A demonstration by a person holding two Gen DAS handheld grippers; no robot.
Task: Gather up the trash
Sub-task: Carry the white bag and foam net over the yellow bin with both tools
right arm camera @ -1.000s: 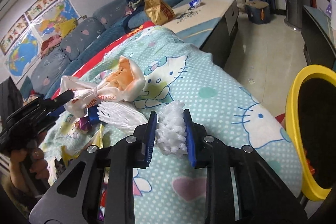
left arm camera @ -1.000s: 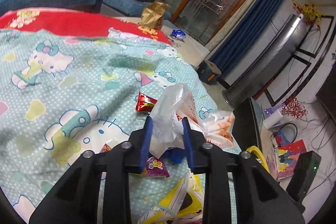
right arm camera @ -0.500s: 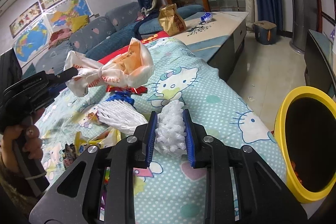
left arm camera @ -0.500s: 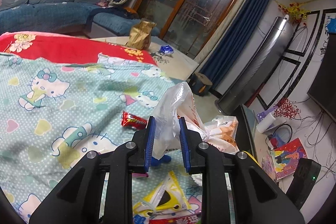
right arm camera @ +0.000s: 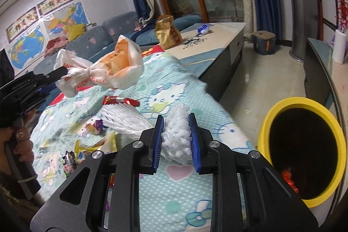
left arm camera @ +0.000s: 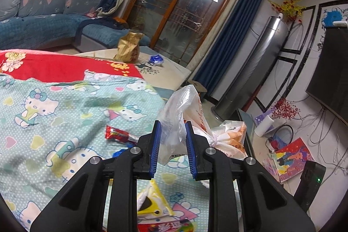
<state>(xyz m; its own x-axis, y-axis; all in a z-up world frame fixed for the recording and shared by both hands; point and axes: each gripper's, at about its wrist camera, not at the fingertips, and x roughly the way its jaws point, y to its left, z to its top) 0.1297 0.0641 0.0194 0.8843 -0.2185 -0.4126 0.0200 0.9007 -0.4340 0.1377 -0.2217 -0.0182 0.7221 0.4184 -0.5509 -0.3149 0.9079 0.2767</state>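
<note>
Cartoon-cat cloth (right arm camera: 178, 195) covered your surface to its right edge, where the yellow bin (right arm camera: 304, 152) stood open just beside it on bare floor. Your left gripper (left arm camera: 172, 132) had its jaws clamped on the knotted plastic bag (right arm camera: 108, 71), lifted clear above the wrappers. Your right gripper (right arm camera: 175, 126) pinched white foam netting (right arm camera: 176, 134) near that edge
</note>
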